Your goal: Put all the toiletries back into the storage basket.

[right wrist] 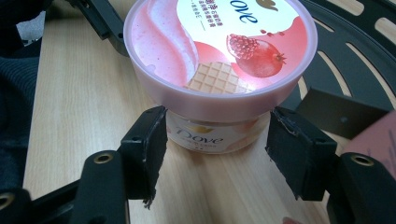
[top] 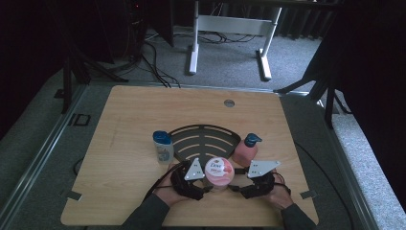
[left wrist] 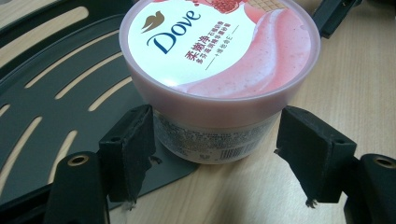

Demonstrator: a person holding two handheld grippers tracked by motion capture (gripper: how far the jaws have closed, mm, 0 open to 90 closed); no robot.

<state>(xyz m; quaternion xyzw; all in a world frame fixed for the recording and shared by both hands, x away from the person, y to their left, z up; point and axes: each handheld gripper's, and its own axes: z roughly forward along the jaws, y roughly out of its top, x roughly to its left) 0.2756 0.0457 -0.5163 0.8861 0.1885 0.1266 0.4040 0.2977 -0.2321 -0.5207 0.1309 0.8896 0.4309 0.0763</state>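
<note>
Wooden tabletop (top: 134, 110) underneath, left gripper (left wrist: 215, 140) and right gripper (right wrist: 217, 140) flanking the Dove tub (top: 219, 171), jaws wide, pads apparently not pressing yet, tub sitting at the black slotted rack's (top: 203, 139) near edge — gripping and lifting probably remaining.

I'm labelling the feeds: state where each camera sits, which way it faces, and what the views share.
High view: above the person's side, facing forward and down on the pale wooden table; forearms and both claws show, left claw, right claw.
Left gripper view: rides the left claw, facing the pink round plastic Dove tub by the black slotted metal rack.
Right gripper view: rides the right claw, facing the tub from the other side.
Shared: the tub appears in all three.
</note>
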